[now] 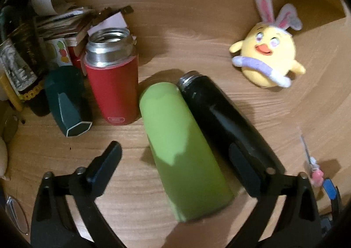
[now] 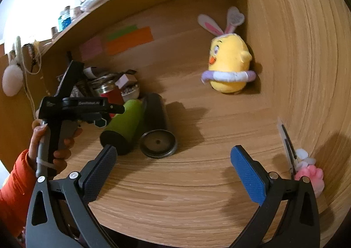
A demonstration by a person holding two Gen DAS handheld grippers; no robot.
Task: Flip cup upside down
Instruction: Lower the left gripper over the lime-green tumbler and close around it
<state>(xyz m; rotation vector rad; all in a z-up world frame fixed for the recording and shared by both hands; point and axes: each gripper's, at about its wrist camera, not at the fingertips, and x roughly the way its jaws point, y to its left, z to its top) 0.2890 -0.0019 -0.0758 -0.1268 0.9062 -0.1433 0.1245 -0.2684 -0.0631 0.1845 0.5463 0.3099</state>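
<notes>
**Left claw lines up on the lying green cup**

The green cup (image 1: pixel 184 149) lies on its side on the desk (image 1: pixel 197 35), touching a black flask (image 1: pixel 228 121) that lies alongside it on the same slant. In the right wrist view the green cup's dark end (image 2: pixel 114 140) faces the camera, but whether that is its mouth or its base I cannot tell.

The left gripper (image 1: pixel 177 164) is spread wide and holds nothing. Its fingers straddle the cup's near half: one pad (image 1: pixel 107 162) is clear on the left, the other (image 1: pixel 243 171) sits over the black flask. That wide spread looks chosen to take the cup across its width, though the flask pressed against it leaves little room for the right-hand pad.

The right gripper (image 2: pixel 173 171) is also wide open and empty, hanging over bare desk well apart from the cups, probably waiting out of the way.

A red flask (image 1: pixel 114 79) stands upright, mouth up, just beyond; a dark green cup (image 1: pixel 68 103) is next to it. A plush chick (image 1: pixel 267 57) sits far off and poses no obstacle.
</notes>
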